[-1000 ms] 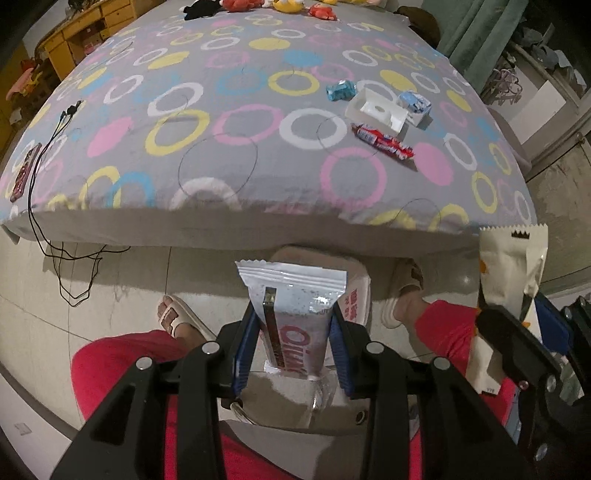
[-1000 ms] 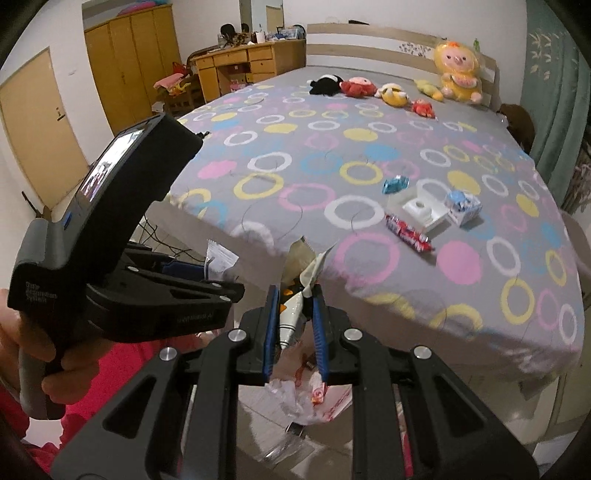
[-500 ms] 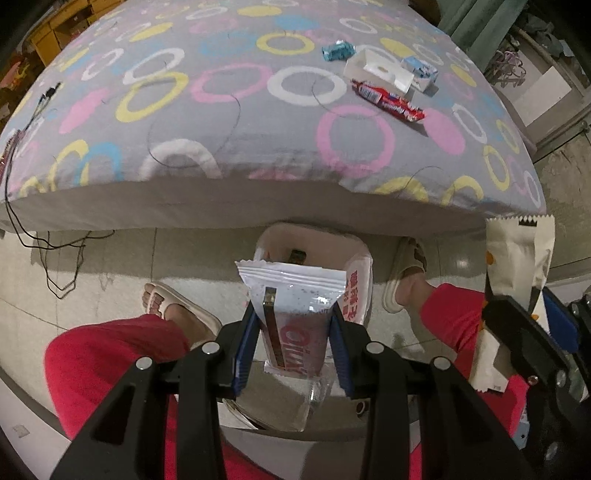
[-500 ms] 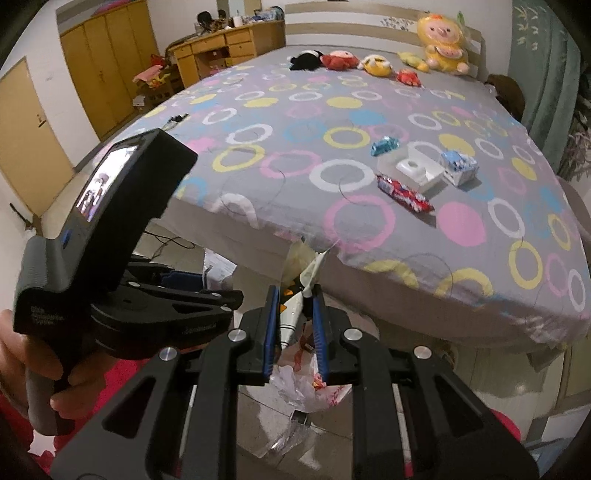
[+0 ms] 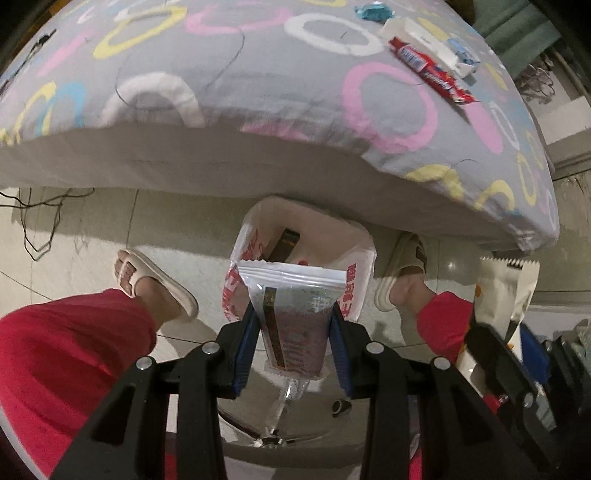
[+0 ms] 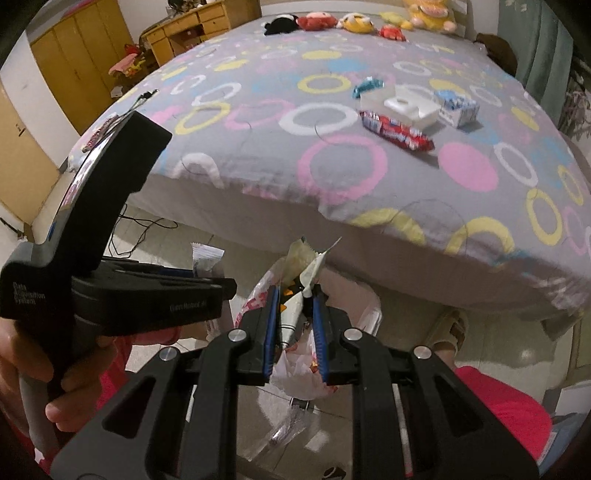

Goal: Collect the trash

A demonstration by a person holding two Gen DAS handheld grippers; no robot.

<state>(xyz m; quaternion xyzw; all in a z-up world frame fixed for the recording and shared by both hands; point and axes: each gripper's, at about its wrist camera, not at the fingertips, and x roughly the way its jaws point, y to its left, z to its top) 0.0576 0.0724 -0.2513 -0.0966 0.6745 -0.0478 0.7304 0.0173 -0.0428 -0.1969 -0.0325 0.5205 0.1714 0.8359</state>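
My left gripper [image 5: 293, 314] is shut on a silver-white snack wrapper [image 5: 295, 291] with pink lettering, held upright over a bin lined with a white bag [image 5: 356, 275] with red print. My right gripper [image 6: 295, 291] is shut on a crumpled cream wrapper [image 6: 308, 267], just above the same bag [image 6: 253, 301]. In the right wrist view the left gripper [image 6: 225, 286] hangs close at the left. On the bed lie a red candy-bar wrapper [image 6: 397, 131], a blue wrapper [image 6: 365, 86], a white box [image 6: 402, 105] and a blue-and-white packet [image 6: 458, 107].
The bed [image 5: 258, 158] with its ring-patterned grey cover overhangs the bin. The person's red trouser legs and sandalled feet [image 5: 155, 284] stand on both sides of the bin. Black cables [image 5: 40, 221] trail on the tiled floor at the left. Soft toys [image 6: 354, 22] line the far end of the bed.
Both grippers have sunk toward the lined bin, each still holding its wrapper. The bin mouth looks larger and nearer, and the bed edge has risen in both views.
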